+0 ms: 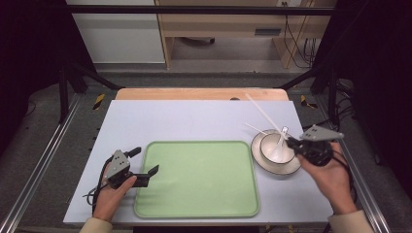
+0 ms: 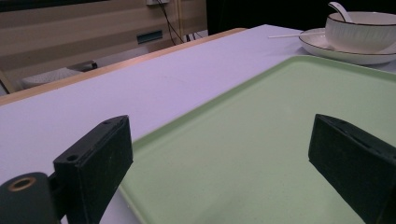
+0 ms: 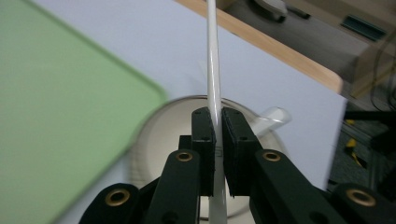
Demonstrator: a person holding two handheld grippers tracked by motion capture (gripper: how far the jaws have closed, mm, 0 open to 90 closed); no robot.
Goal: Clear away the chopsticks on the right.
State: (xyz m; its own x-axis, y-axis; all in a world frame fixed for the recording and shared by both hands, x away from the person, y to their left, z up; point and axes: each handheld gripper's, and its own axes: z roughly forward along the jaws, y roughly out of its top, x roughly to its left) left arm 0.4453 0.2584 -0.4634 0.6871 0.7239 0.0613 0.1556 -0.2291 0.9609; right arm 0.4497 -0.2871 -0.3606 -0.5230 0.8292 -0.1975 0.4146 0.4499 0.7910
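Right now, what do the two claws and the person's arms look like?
Each claw is black, with two flat, blocky jaws on jointed bars with brass-coloured rivets. The left claw and the right claw each carry a grey three-cornered plate on top. A dark cable trails from the left claw toward the table's near edge. The person wears light beige sleeves, seen at the cuffs.

Cut off and blurred

Your chopstick [image 3: 214,70] runs past the top and bottom edges of the right gripper view; the tray [image 3: 56,107] at left there is blurred.
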